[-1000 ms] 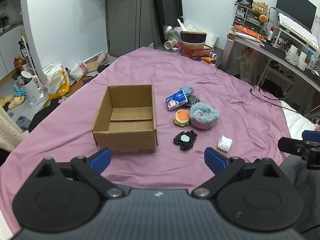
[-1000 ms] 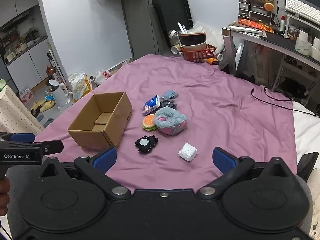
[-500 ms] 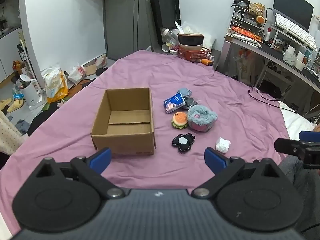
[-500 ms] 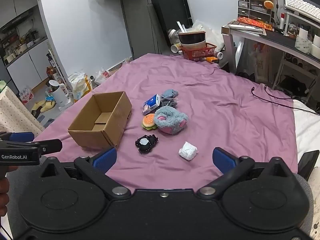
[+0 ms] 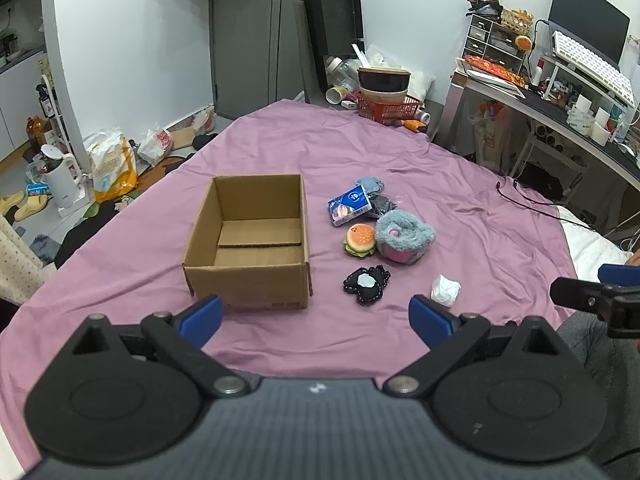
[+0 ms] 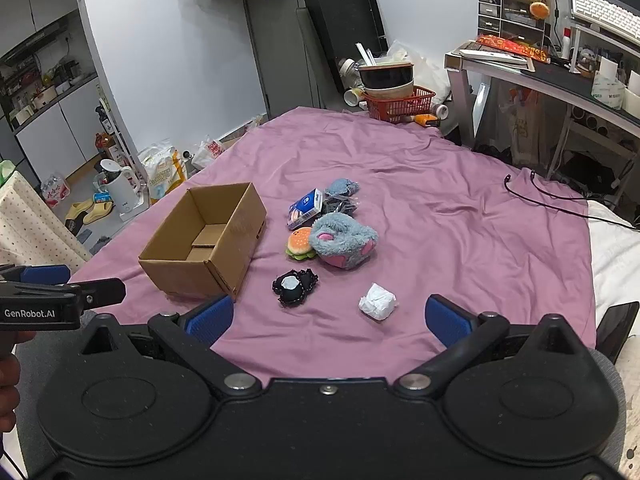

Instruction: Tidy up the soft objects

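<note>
- Grippers are held over the near edge of the bed: left gripper (image 5: 316, 316) and right gripper (image 6: 328, 314), both spread wide, nothing gripped.
- Paper ball (image 6: 377, 301) and black toy (image 6: 295, 286) are seen nearest.
- Cardboard box (image 5: 252, 240), empty, is placed mid-bed; burger toy (image 5: 360, 240), grey plush (image 5: 405, 236) and blue packet (image 5: 349, 205) lie to its right.

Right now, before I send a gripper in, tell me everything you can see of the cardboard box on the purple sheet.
The brown corrugated cardboard box stands upright on the purple bed sheet, open at the top with no top flaps showing. It is empty: only the bottom flaps show inside, their edges crossing the floor. Faint reddish print runs low on its near wall. It sits apart from the soft objects on one side of it, and neither gripper touches it.
</note>
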The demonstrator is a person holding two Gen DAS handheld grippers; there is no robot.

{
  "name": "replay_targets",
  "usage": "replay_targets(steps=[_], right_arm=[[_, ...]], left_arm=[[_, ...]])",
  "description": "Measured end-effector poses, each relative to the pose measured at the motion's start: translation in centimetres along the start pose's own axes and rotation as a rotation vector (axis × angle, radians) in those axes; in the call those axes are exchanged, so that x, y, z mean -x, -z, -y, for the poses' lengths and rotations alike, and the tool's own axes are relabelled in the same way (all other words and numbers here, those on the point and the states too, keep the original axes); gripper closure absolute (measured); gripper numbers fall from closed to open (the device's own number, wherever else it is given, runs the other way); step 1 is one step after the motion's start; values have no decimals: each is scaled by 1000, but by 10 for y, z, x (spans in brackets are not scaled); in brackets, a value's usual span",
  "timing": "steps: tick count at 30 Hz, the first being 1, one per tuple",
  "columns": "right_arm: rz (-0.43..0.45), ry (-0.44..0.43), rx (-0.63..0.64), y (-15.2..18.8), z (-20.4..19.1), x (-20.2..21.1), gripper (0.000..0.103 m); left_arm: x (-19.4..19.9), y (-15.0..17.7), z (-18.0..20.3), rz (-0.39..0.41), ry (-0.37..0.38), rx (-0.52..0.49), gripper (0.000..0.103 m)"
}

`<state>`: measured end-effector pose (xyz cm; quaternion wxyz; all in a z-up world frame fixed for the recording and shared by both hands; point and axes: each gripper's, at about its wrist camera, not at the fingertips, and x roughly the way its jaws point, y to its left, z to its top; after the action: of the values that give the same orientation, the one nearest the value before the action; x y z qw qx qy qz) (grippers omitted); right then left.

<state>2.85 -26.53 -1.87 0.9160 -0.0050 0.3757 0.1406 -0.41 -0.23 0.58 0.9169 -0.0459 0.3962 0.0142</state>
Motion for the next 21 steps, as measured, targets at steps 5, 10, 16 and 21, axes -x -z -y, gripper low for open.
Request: replay_targets(steps=[5,10,16,21], right_arm=[[1,-1,0,1,1,1,0],[0,-2,1,1,0,1,0],[-1,0,-1,2,1,1,0],[2,-1,-3,2,1,2,0]], left_arm=[[0,1,-2,-1,-2,5,4],[0,2,-3,-2,-1,7,4],[0,2,-4,-2,-1,6,4],[0,2,-4,-2,-2,7,4]])
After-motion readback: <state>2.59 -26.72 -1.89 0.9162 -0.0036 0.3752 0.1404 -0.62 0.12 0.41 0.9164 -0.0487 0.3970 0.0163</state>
